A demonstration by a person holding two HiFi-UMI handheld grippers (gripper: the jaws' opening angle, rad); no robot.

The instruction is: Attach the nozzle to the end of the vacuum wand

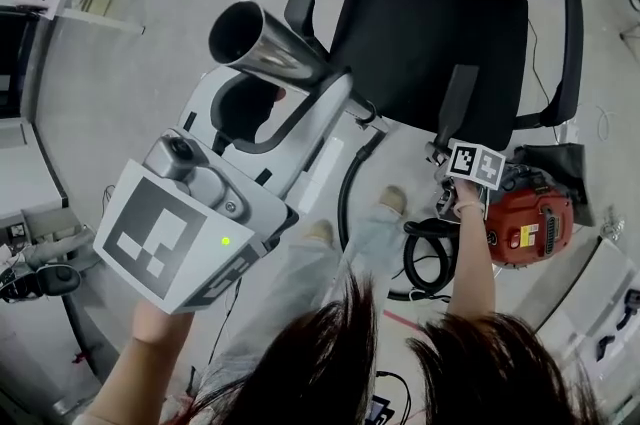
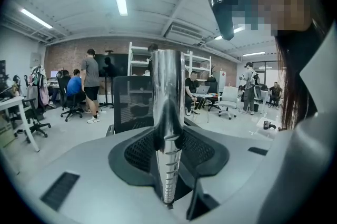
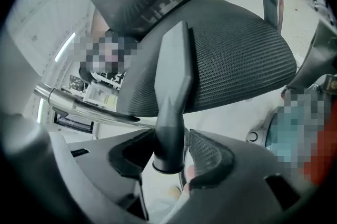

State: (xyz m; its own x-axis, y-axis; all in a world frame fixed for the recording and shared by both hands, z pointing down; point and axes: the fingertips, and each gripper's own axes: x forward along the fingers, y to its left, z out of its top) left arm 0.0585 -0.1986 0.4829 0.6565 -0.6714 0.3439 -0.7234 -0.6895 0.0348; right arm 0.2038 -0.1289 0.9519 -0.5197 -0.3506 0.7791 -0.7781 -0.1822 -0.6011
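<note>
Wand (image 2: 167,112) clamped (nozzle (image 3: 171,86) gripped separately).

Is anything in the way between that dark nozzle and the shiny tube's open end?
Nothing visible sits between them. The dark grey plastic crevice nozzle, held in the right gripper, and the chrome metal vacuum wand in the left gripper hang apart, the black mesh office chair behind them.

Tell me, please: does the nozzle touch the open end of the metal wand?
Apart. The head view shows a wide gap: the wand is at the left, the nozzle far to its right, by the chair.
</note>
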